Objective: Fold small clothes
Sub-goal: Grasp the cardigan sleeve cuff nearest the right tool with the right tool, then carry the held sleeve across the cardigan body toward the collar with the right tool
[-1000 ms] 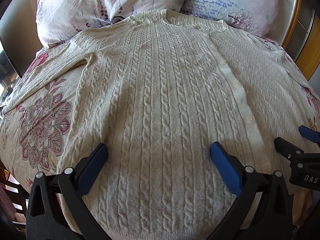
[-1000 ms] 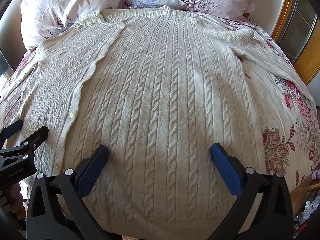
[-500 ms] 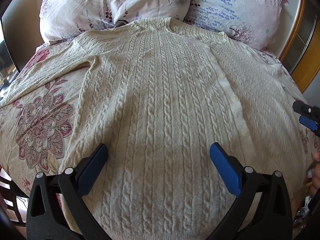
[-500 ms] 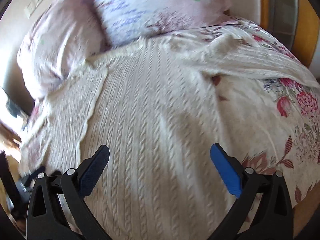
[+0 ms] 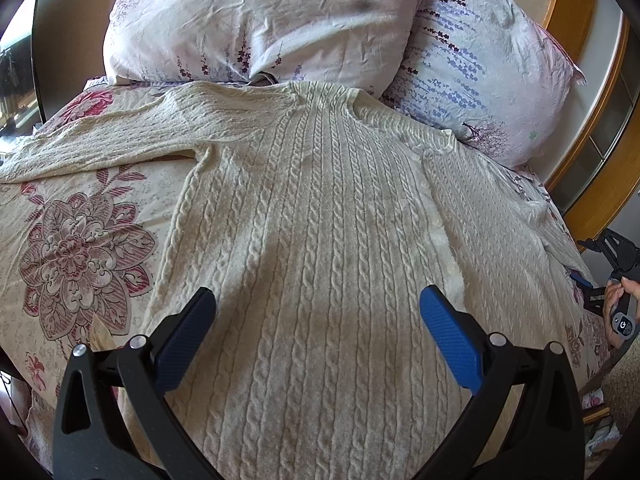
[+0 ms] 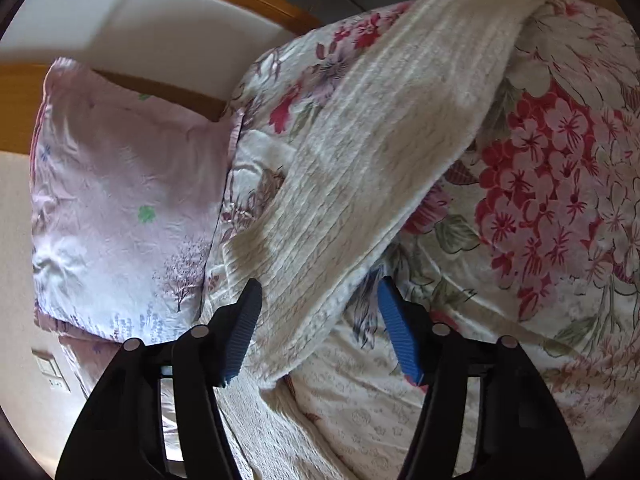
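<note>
Floral bedspread [image 5: 80,240], cream cardigan [image 5: 320,240] spread flat, two pillows [image 5: 260,20] behind

Each hand-held gripper [image 5: 318,334] has black forked arms (silver rivets) and ribbed blue pads [image 6: 398,334].

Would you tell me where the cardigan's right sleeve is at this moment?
In the right wrist view the sleeve lies diagonally across the floral bedspread, beside the pillow, its near part between the closing jaws of the right gripper.
</note>
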`<action>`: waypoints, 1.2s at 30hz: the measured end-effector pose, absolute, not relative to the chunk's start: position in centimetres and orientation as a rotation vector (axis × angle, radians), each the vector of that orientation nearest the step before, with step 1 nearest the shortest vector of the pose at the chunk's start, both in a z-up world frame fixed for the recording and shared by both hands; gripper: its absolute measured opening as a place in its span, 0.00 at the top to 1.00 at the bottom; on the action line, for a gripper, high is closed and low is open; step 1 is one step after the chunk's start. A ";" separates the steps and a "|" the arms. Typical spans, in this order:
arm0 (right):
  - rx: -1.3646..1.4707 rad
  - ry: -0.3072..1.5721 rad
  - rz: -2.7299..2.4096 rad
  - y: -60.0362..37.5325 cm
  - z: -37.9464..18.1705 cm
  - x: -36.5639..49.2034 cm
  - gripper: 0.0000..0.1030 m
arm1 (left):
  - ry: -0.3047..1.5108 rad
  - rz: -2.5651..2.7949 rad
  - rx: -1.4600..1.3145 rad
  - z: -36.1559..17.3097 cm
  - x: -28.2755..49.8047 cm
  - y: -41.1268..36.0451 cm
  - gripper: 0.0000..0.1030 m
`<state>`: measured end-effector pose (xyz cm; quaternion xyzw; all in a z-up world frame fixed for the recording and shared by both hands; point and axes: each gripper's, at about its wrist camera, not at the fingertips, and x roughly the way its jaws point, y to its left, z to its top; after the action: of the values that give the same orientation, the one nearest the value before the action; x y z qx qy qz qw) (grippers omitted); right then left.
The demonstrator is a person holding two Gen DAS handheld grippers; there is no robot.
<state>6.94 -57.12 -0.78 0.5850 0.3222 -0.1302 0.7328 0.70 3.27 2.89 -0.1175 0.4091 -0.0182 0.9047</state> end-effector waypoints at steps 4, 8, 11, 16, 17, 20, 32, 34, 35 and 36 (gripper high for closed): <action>1.310 0.689 -0.300 -57.8 -1.5 7.4 0.56 | 0.848 -0.026 -0.246 2.8 1.0 3.5 0.02; 1.300 0.676 -0.310 -58.2 -1.9 7.7 0.73 | 0.850 -0.021 -0.246 2.8 1.1 3.7 0.02; 1.290 0.663 -0.298 -58.3 -1.9 8.2 0.90 | 0.852 -0.018 -0.248 2.7 1.1 3.9 0.02; 1.140 0.587 -0.240 -57.0 1.9 9.0 0.92 | 0.846 -0.016 -0.252 2.9 1.1 4.3 0.02; 1.107 0.570 -0.212 -56.6 2.9 9.4 0.92 | 0.846 -0.016 -0.253 2.9 1.1 4.3 0.02; 1.013 0.537 -0.130 -54.9 5.5 10.5 0.92 | 0.846 -0.016 -0.254 3.0 1.1 4.4 0.02; 0.699 0.639 0.223 -43.0 7.4 14.8 0.92 | 0.828 -0.013 -0.268 3.4 0.9 5.0 0.02; 0.676 0.694 0.265 -40.7 6.4 14.6 0.92 | 0.827 -0.012 -0.269 3.5 0.8 5.0 0.02; 0.659 0.727 0.284 -39.6 5.6 14.6 0.92 | 0.826 -0.011 -0.270 3.5 0.8 5.0 0.02; 0.642 0.758 0.299 -38.6 4.9 14.8 0.92 | 0.825 -0.011 -0.272 3.5 0.8 5.0 0.02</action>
<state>14.80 -38.58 4.87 0.3066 0.3623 0.1429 0.8685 0.82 4.99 3.55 -0.1316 0.3995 -0.0052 0.9073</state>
